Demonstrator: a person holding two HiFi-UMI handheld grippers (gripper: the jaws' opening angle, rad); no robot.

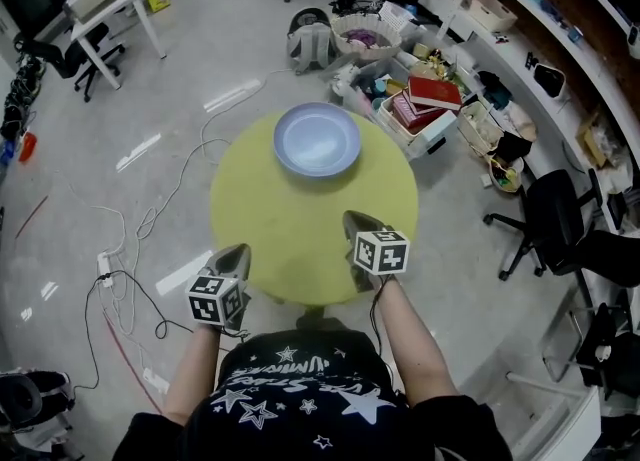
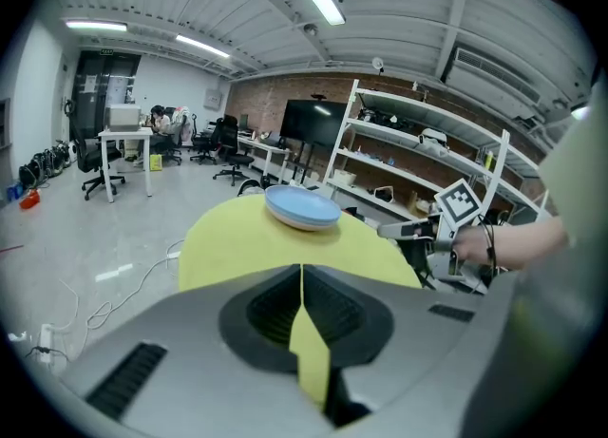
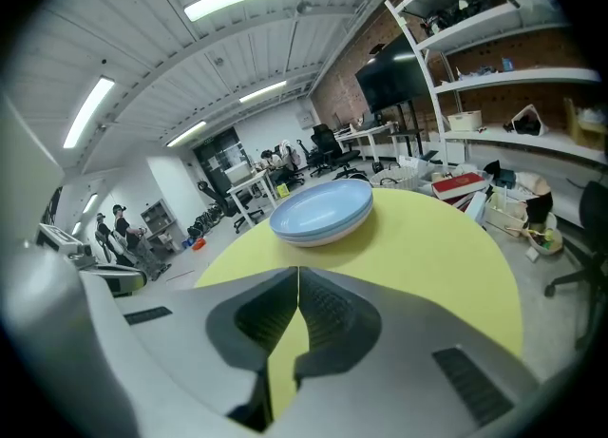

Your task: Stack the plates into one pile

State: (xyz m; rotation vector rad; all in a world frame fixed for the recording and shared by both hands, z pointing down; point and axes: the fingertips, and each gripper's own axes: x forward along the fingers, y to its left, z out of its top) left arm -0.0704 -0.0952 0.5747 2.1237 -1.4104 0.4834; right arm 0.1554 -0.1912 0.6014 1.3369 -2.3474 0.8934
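Plates (image 1: 317,139) sit in one pile on far half of yellow bench (image 1: 300,239). L claw (image 1: 236,255) & R claw (image 1: 357,223) at near edge, both pinched together, nothing btwn.

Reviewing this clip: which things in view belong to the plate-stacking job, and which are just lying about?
Job in hand:
- pile of blue plates
- yellow table it sits on
- left gripper and right gripper, both shut and empty

Lying about:
- red books
- black office chair
- floor cables
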